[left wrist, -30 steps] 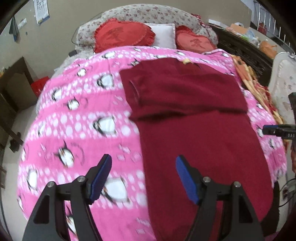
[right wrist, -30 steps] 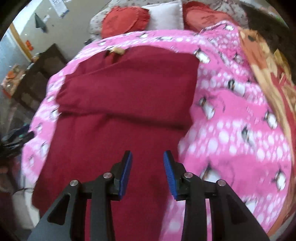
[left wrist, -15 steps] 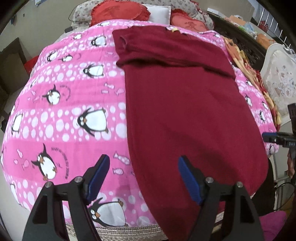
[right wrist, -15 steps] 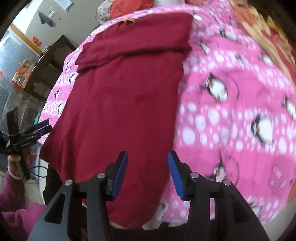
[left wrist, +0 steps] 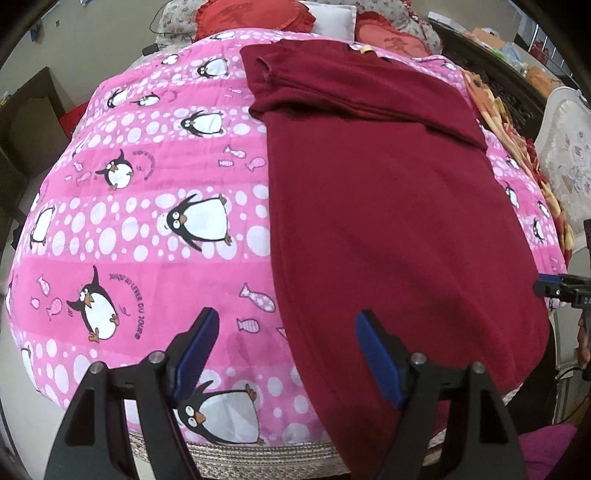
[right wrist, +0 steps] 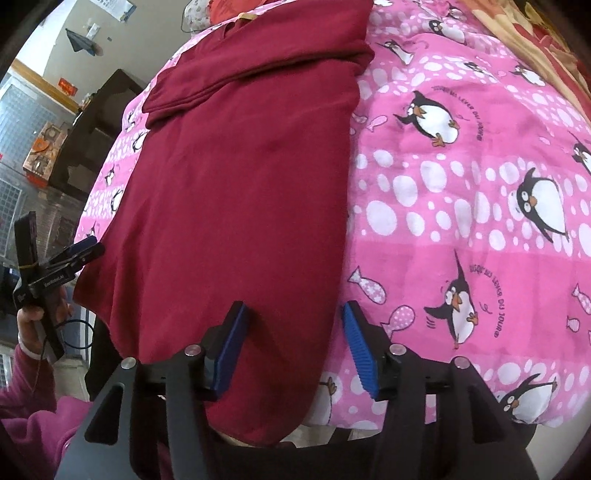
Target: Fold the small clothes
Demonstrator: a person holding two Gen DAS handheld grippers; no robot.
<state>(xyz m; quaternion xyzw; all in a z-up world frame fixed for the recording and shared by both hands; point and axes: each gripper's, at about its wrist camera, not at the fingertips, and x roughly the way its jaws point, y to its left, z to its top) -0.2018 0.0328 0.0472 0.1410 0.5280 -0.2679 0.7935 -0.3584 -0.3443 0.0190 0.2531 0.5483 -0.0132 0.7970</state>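
Observation:
A dark red garment (left wrist: 388, 206) lies flat on the pink penguin quilt (left wrist: 147, 221), with its sleeves folded across the far end and its hem hanging over the bed's near edge. My left gripper (left wrist: 286, 325) is open above the hem's left corner, its pads clear of the cloth. In the right wrist view the garment (right wrist: 240, 184) fills the middle. My right gripper (right wrist: 293, 310) hovers over the hem's right corner, its jaws opening, with the cloth edge below the gap and not pinched. Each gripper shows in the other's view: right gripper (left wrist: 557, 290), left gripper (right wrist: 74, 254) in a hand.
Red heart-shaped cushions (left wrist: 255, 18) and a white pillow (left wrist: 332, 22) line the head of the bed. An orange patterned blanket (left wrist: 517, 129) runs along the far side by a white padded chair (left wrist: 569, 155). A dark cabinet (right wrist: 96, 122) stands beside the bed.
Both grippers drew back from mid-bed to the near edge and dropped lower, so the garment's hem now lies just under them. The right jaws spread wider. The garment has not moved.

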